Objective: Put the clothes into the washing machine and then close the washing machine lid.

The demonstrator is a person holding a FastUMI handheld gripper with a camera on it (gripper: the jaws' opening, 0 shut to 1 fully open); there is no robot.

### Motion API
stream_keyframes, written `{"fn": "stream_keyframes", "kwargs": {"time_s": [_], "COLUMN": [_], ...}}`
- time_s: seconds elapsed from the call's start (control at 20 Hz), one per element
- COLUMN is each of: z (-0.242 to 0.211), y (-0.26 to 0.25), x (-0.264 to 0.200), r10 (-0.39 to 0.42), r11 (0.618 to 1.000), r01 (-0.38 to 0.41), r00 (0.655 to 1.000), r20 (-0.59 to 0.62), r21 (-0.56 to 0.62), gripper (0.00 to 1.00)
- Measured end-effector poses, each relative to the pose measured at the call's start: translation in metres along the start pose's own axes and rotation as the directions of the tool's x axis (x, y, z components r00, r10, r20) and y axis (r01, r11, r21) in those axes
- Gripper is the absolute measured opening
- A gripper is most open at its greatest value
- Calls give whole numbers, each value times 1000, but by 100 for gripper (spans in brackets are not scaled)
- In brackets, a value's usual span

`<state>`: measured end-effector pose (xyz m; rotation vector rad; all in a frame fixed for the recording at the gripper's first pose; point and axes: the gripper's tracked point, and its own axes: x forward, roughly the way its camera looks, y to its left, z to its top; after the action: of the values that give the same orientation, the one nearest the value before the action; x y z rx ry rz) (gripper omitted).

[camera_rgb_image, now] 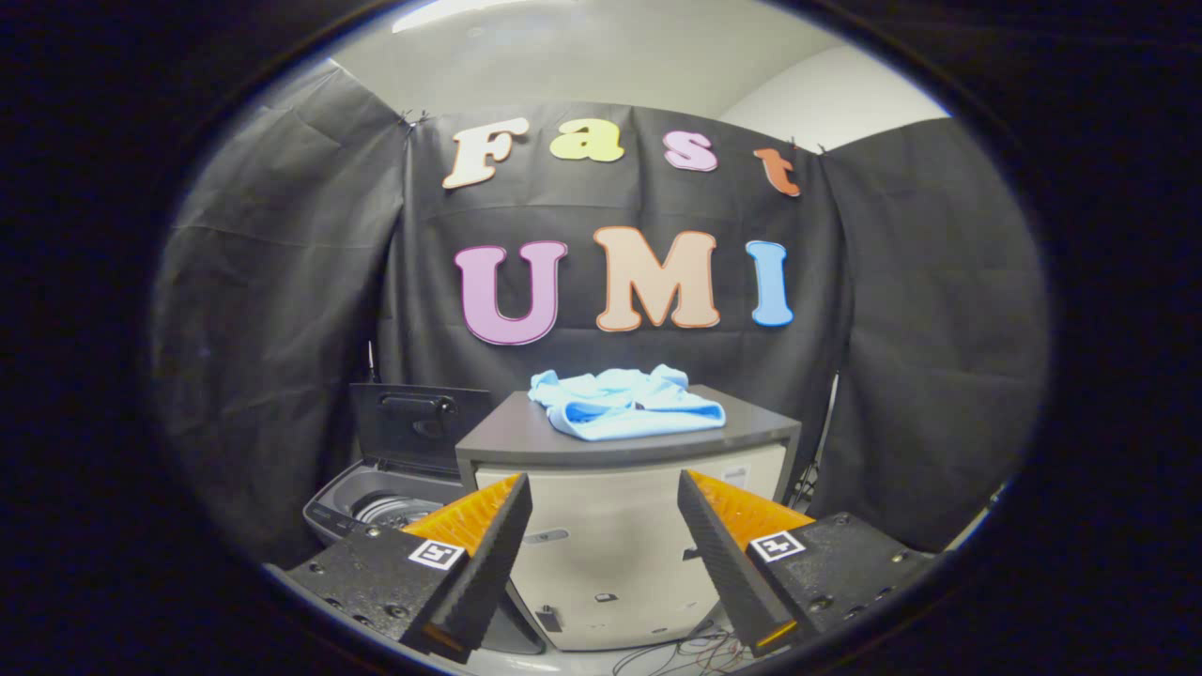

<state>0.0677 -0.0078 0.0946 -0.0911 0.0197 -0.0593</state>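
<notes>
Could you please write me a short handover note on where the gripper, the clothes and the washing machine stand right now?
Gripper: open, fingers apart, holding nothing, well short of the cabinet.
Clothes: a light blue bundle lying on top of the cabinet, beyond the fingers.
Washing machine: beside the cabinet, behind the left finger, with its lid raised and the drum exposed.
Done: nothing yet; the lid is already open for loading.
Left: grasp the clothes, carry them over to the drum, drop them in, then close the lid.
</notes>
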Motion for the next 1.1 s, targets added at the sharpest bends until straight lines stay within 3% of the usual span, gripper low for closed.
{"fn": "stream_keyframes", "kwargs": {"time_s": [0.2, 0.35, 0.45, 0.6, 0.75, 0.9, 1.0, 1.1], "z": [28, 35, 38, 48, 47, 21, 22, 11], "y": [17, 28, 24, 7, -6, -23, -35, -26], "x": [44, 86, 116, 158, 202, 245, 275, 299], "r10": [29, 53, 37, -16, -46, -74, -105, -63], "r11": [998, 998, 999, 999, 995, 995, 991, 996], "r01": [-31, -54, -34, 8, 23, 45, 69, 32], "r00": [999, 994, 989, 985, 972, 931, 926, 910], "r20": [-37, -95, -141, -174, -232, -357, -362, -410], "r21": [-62, -10, 23, -48, -99, -90, -110, -82], "gripper": [97, 97, 97, 97, 97, 97, 98, 98]}}
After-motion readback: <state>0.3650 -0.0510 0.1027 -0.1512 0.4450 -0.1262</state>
